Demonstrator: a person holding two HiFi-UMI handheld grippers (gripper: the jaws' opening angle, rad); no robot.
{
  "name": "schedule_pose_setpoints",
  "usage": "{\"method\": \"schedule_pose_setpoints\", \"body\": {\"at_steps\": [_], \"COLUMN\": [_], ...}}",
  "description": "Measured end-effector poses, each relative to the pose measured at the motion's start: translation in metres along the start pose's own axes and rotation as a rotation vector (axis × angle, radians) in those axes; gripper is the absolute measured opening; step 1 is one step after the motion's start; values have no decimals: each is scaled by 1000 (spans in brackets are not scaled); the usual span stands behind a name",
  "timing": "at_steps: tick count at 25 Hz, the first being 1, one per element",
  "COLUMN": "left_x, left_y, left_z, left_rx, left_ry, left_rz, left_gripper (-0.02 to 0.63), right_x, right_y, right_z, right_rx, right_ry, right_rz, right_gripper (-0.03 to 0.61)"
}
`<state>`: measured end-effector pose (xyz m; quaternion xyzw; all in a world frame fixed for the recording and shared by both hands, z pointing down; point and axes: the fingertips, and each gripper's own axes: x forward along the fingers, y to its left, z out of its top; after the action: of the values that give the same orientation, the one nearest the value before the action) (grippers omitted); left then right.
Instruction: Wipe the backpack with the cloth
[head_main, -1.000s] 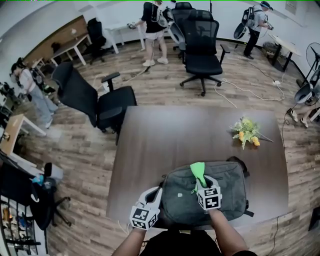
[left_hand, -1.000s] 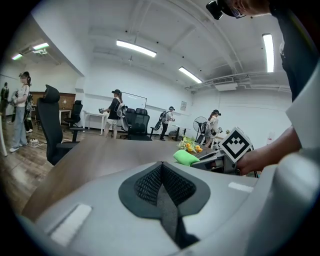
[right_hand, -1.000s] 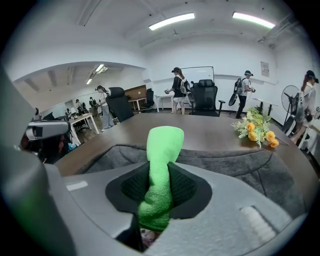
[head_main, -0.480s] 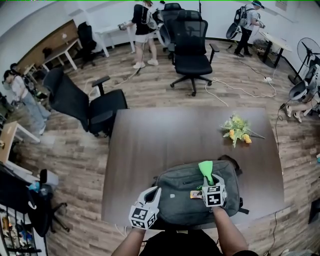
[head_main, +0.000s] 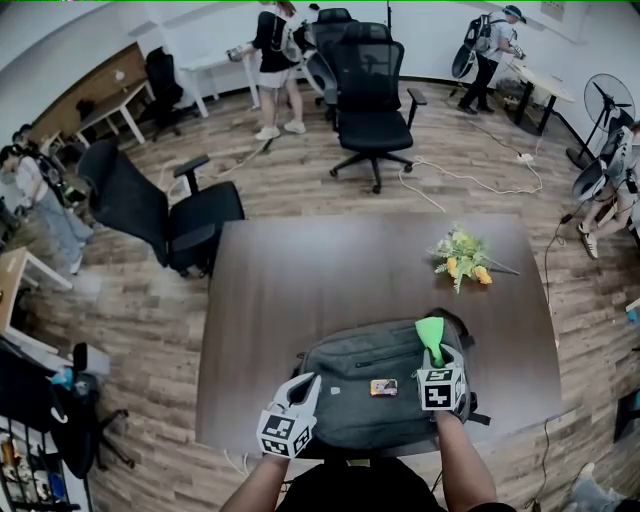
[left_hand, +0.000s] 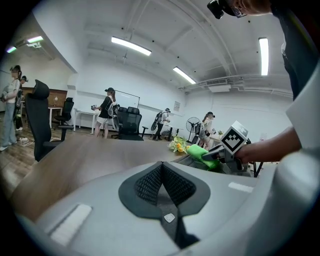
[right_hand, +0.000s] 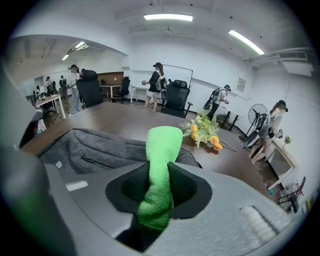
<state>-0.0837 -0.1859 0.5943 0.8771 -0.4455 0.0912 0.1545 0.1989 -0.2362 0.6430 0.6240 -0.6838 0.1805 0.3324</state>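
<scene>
A grey backpack (head_main: 370, 405) lies flat at the near edge of the dark table (head_main: 330, 270). My right gripper (head_main: 436, 358) is over its upper right part, shut on a bright green cloth (head_main: 430, 333) that sticks out past the jaws toward the top of the bag. In the right gripper view the cloth (right_hand: 161, 150) is pinched between the pads, with the backpack (right_hand: 95, 147) below and to the left. My left gripper (head_main: 308, 383) sits at the bag's left edge, shut with nothing in it (left_hand: 162, 170). A small orange tag (head_main: 381, 387) lies on the bag.
A bunch of yellow flowers (head_main: 458, 255) lies on the table's far right. Black office chairs stand beyond the table's left corner (head_main: 160, 210) and behind it (head_main: 365, 90). Several people stand along the far walls. Cables trail over the wooden floor.
My right gripper has carried the green cloth rightward across the backpack, from its middle to its right side. The left gripper has stayed at the bag's left edge.
</scene>
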Motion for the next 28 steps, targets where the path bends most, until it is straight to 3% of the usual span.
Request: {"method": "schedule_pose_setpoints", "body": {"at_steps": [6,13,28], "left_x": [-3,-12,-50], "left_y": [-4,-4,12], "left_z": [-3,-7,-21], "left_rx": [-2,-6,-50], "left_ry": [2,2,17], "left_rz": [2,20,115], "left_gripper": [19,19,18], "right_x": [-5,-15,-50], "right_y": [-27,-33,66], "right_z": [0,2,8], "right_rx": [-36,-47,6], "right_ry": [8,-1,-58], "right_rz": [-72,-78,172], "right_gripper": [101,101,102]}}
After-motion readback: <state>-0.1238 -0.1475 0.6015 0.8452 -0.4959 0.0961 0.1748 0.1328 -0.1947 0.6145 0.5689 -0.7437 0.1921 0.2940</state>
